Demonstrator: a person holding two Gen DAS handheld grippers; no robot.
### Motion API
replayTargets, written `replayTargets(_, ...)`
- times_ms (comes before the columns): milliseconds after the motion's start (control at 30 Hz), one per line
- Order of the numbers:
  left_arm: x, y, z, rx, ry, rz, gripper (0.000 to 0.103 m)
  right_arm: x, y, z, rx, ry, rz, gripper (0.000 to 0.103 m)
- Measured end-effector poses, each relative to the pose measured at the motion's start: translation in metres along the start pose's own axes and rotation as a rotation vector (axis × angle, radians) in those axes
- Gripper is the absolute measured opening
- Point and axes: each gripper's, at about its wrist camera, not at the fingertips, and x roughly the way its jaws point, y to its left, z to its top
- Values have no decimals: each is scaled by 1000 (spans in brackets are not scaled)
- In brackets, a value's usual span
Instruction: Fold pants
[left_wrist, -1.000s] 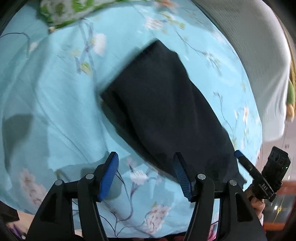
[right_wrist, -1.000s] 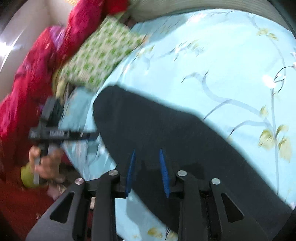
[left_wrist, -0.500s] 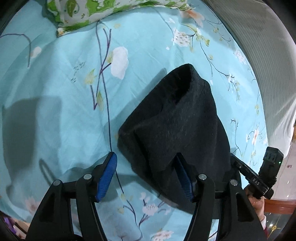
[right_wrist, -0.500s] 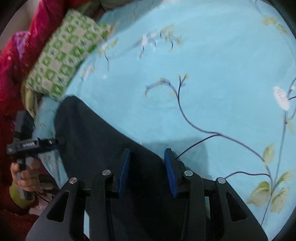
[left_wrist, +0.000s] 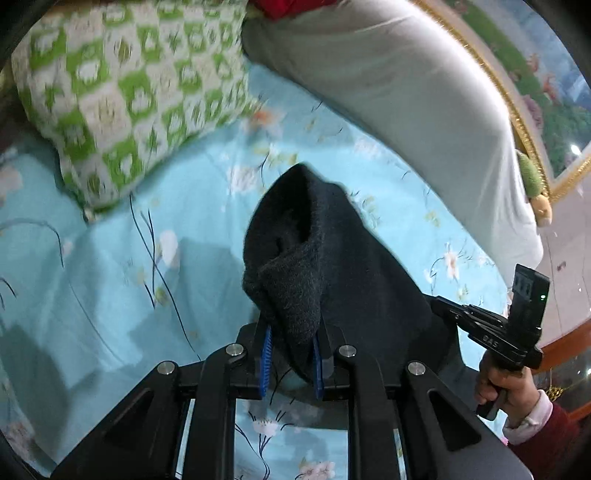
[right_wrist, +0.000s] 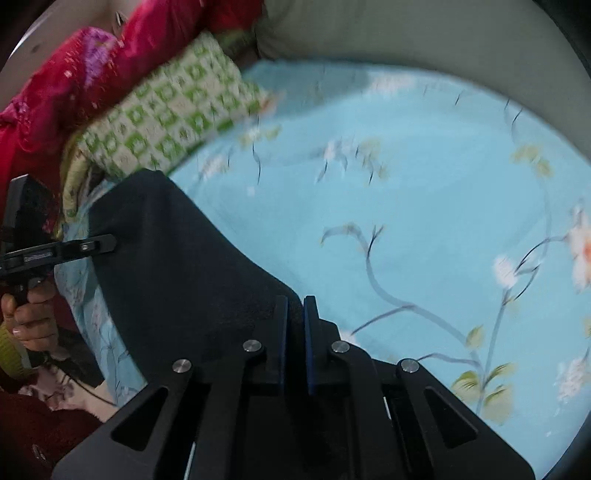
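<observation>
The dark navy pants (left_wrist: 317, 258) lie on a light blue flowered bedsheet (left_wrist: 110, 266). My left gripper (left_wrist: 291, 332) is shut on a bunched thick edge of the pants and holds it raised off the sheet. In the right wrist view the pants (right_wrist: 177, 258) spread from the left edge down to my right gripper (right_wrist: 294, 314), which is shut on their near corner. The right gripper also shows in the left wrist view (left_wrist: 491, 332), at the pants' right edge. The left gripper shows in the right wrist view (right_wrist: 55, 251), at the pants' left edge.
A green and white checked pillow (left_wrist: 122, 96) lies at the far left of the bed. A grey-white bolster (left_wrist: 399, 88) runs along the back. A red quilt (right_wrist: 74, 81) is piled behind the pillow. A gold picture frame (left_wrist: 524, 122) hangs at the right.
Both grippers have closed on the pants; the left was open around the edge and is now clamped on it. Both have lifted and the views tilted up toward the pillow.
</observation>
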Motion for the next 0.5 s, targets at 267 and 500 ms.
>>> replayTargets(267,29,6,-4,145,22,146,16,34,15,6,-60,-34,-226,7)
replayTargets(500,70,15,-12,241,111,287,20,74,13,1,-21,17,-310,9)
